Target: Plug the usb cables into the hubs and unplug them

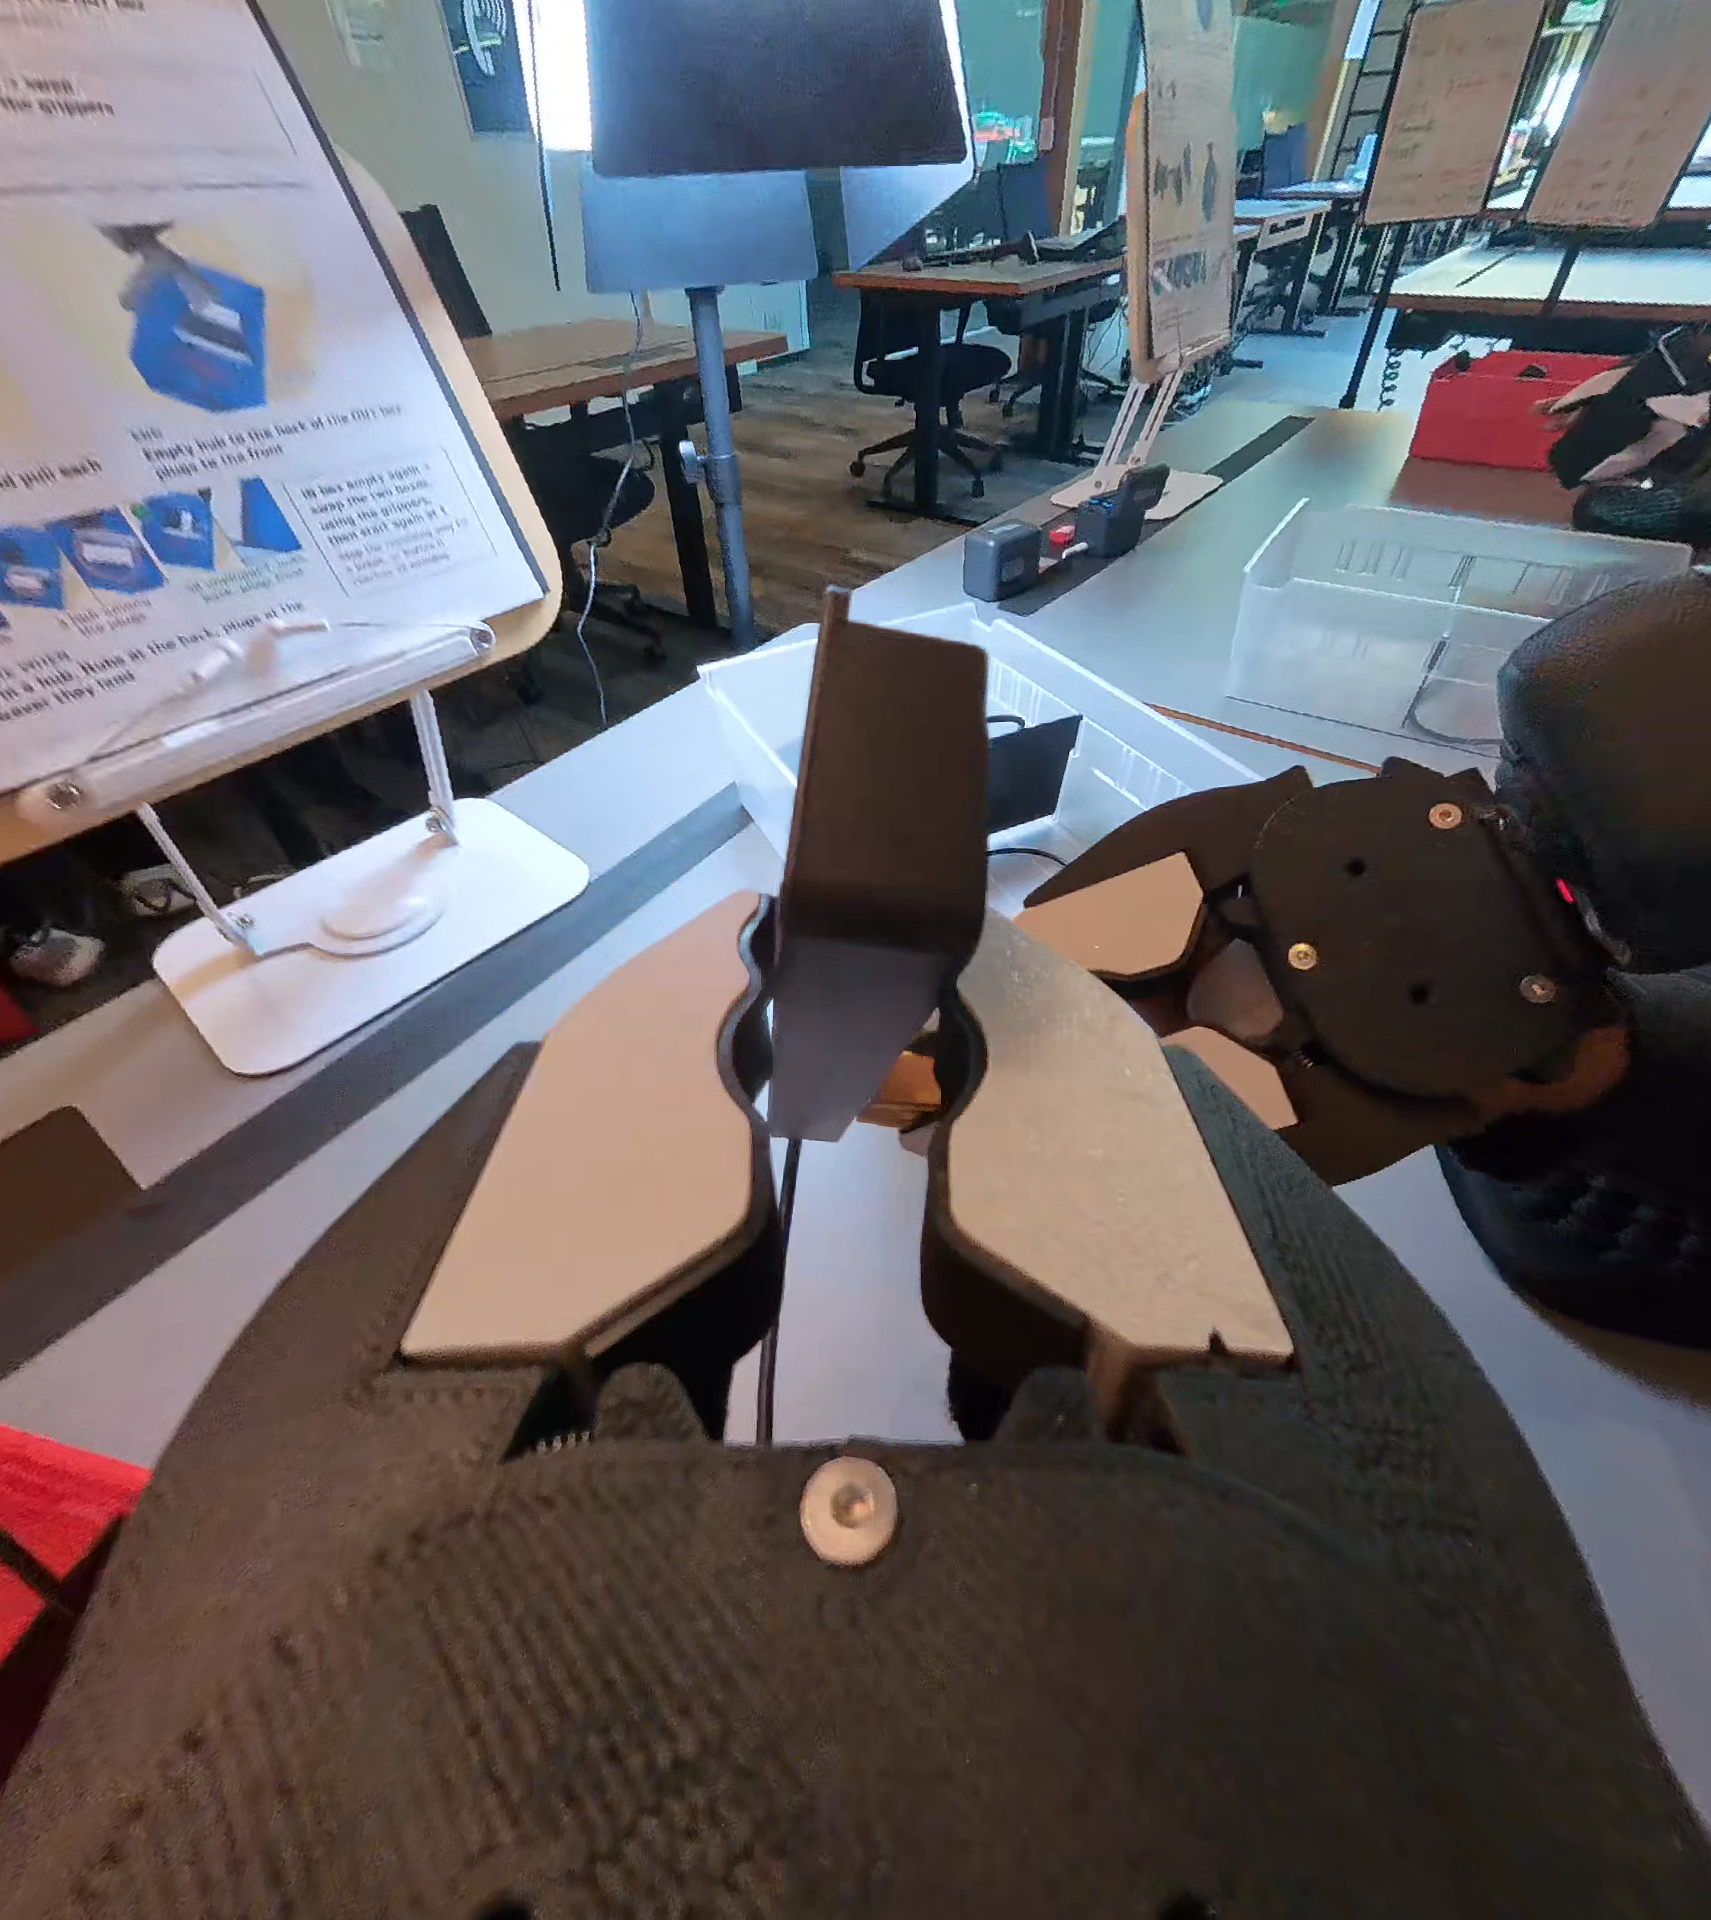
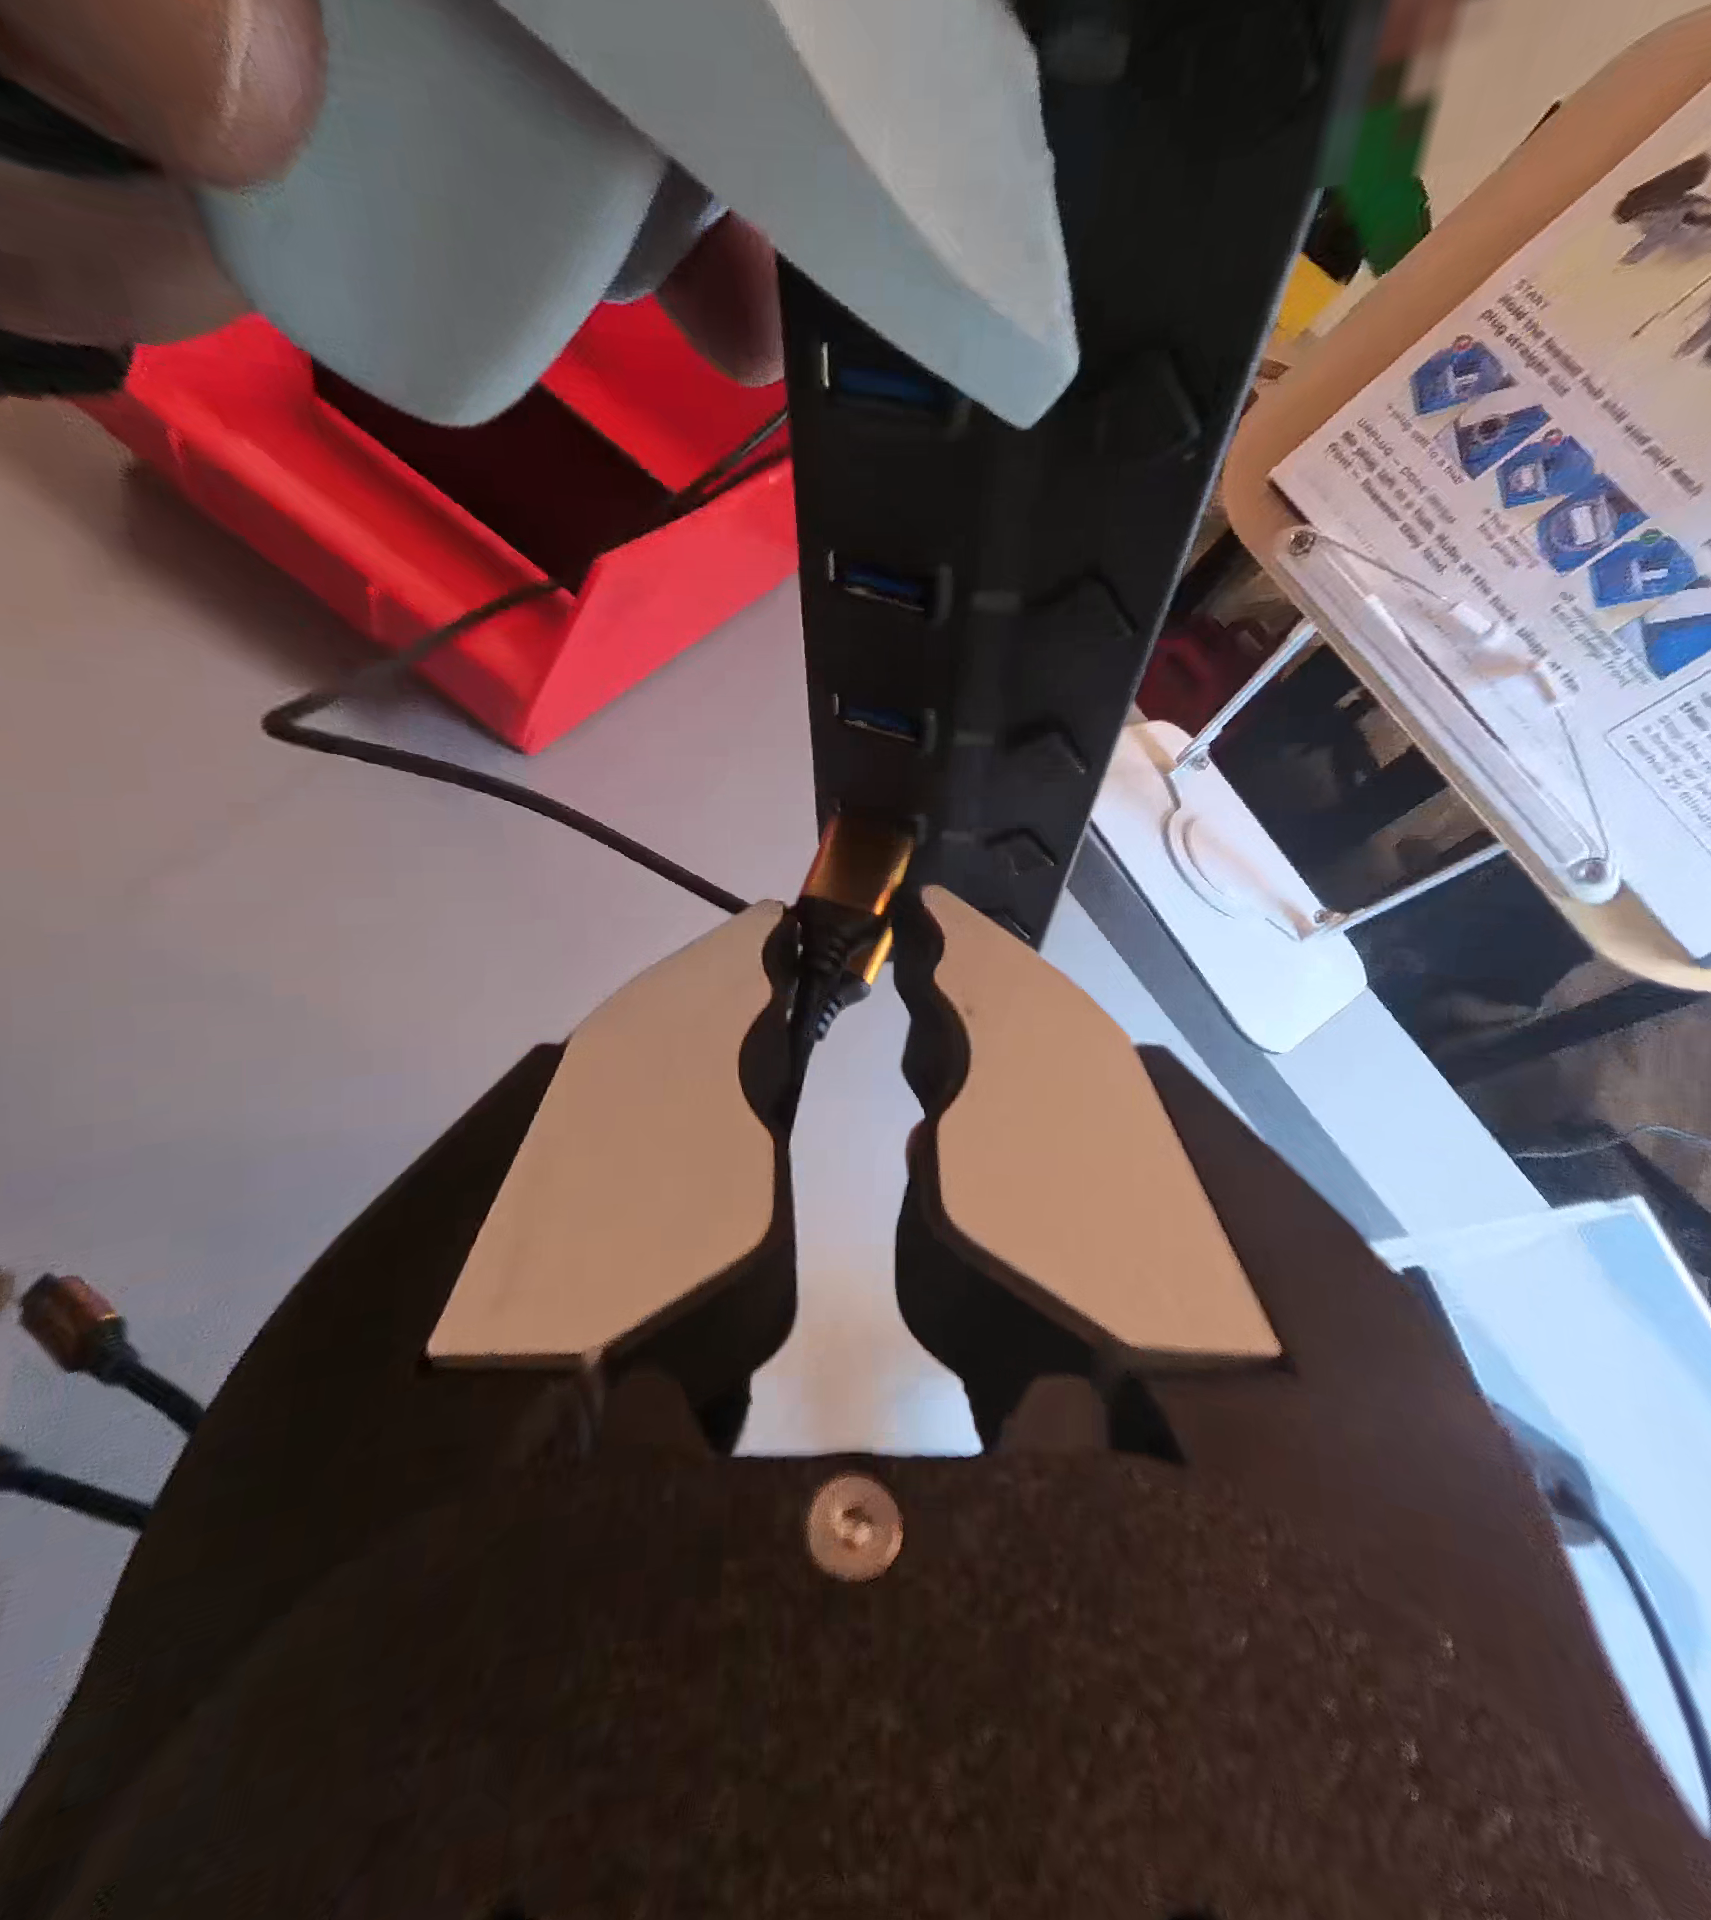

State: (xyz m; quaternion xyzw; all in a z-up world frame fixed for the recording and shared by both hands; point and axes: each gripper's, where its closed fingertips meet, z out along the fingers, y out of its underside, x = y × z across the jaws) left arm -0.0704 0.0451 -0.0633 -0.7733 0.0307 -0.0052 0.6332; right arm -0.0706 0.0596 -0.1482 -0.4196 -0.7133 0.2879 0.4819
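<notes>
The USB plug (image 2: 856, 883), gold-cased with a black strain relief, sits in the lowest port of the hub (image 2: 976, 623), straight ahead of my right gripper (image 2: 846, 935) and touching its fingertips. Its long axis runs forward along my fingers, into the port face. My right jaws are nearly closed around the plug's rear end and cable (image 2: 477, 774); whether they clamp it firmly, I cannot tell. Three blue ports above it are vacant.

The hub is a long black bar, held roughly upright between the tips of my left gripper (image 1: 856, 997), whose jaws are closed on its lower end. In the left wrist view the right gripper (image 1: 1350, 935) comes in from the right, level with the hub's base, fingers pointed at the port side.

I judge that the coming move, whether seating or withdrawal, must follow the plug's axis; sideways force would lever the connector.

Two loose plugs (image 2: 61, 1314) lie on the table (image 2: 207, 935), left of and behind my right fingers. A red box (image 2: 477, 582) stands ahead-left.
</notes>
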